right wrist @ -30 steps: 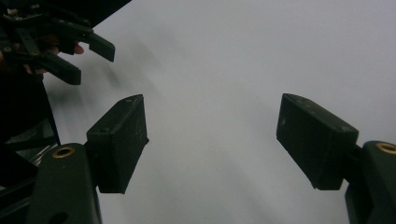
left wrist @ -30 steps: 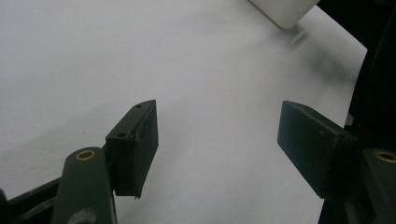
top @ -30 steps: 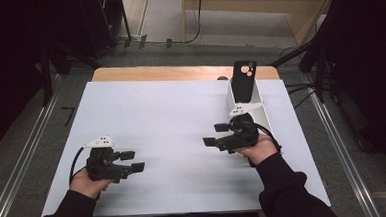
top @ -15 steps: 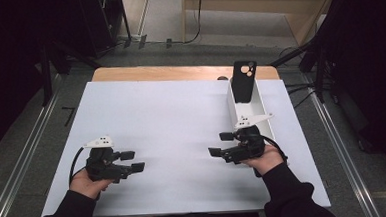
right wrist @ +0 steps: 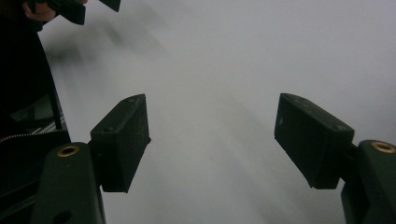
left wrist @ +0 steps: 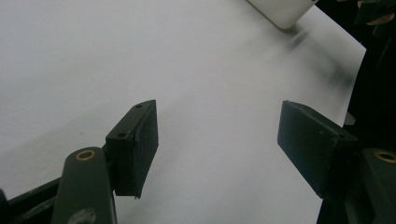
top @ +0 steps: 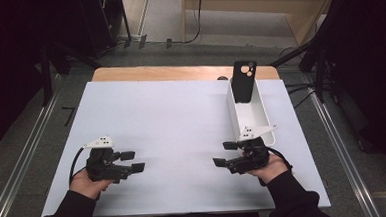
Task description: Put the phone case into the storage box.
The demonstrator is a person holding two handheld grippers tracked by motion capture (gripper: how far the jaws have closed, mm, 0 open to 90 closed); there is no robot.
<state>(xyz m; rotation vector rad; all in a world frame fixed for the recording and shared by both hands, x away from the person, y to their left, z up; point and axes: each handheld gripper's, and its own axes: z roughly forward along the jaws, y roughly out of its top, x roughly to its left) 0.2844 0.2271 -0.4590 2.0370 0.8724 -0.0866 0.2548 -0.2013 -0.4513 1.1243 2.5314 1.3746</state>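
My left gripper [top: 133, 160] rests low over the white table top [top: 181, 114] at the front left, held in a hand and pointing right. Its jaws stand open in the left gripper view [left wrist: 217, 144] with only bare white surface between them. My right gripper [top: 223, 154] lies at the front right, pointing left, just in front of the near end of a white tray [top: 264, 116]. Its jaws [right wrist: 212, 140] stand apart with nothing between them and have just closed a little. A black phone [top: 243, 81] stands upright at the tray's far end.
The tray's near corner [left wrist: 280, 9] shows at the top of the left gripper view. The left gripper [right wrist: 70, 9] appears far off in the right gripper view. A wooden strip [top: 179, 72] edges the table's far side; metal rails and dark stands flank it.
The right hand has drawn back toward the table's front edge and sunk a little, away from the tray's side. The left hand has kept still.
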